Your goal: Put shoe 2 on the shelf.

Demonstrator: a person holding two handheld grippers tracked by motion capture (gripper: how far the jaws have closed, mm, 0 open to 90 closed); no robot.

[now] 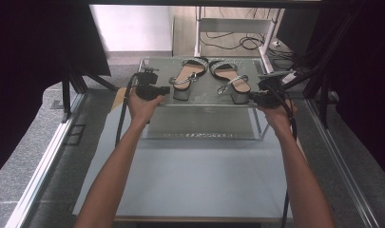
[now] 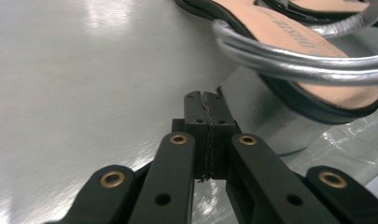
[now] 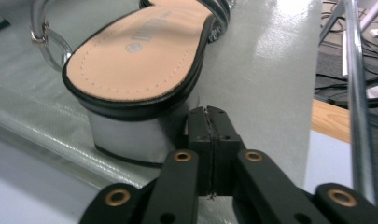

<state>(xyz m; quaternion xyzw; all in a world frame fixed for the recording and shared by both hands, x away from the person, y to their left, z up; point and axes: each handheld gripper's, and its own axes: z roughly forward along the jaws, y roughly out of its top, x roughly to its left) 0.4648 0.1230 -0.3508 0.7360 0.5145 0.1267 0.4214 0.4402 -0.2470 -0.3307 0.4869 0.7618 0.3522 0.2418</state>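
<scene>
Forearms reach up to the raised shelf (image 1: pixel 206 97), where two sandals (image 1: pixel 186 76) (image 1: pixel 232 78) stand side by side. Left gripper (image 1: pixel 158 90) and right gripper (image 1: pixel 256 98), jaws pressed together on nothing, flank its front corners; a careless nudge could, I judge, tip a block heel (image 3: pixel 123 135) off the shelf's front edge.

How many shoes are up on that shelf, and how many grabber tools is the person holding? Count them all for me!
Sandals: 2, the left sandal and the right sandal
Grippers: 2, the left gripper and the right gripper, both with jaws shut
Shelf: 1, the shelf under the sandals
Total: 5
</scene>
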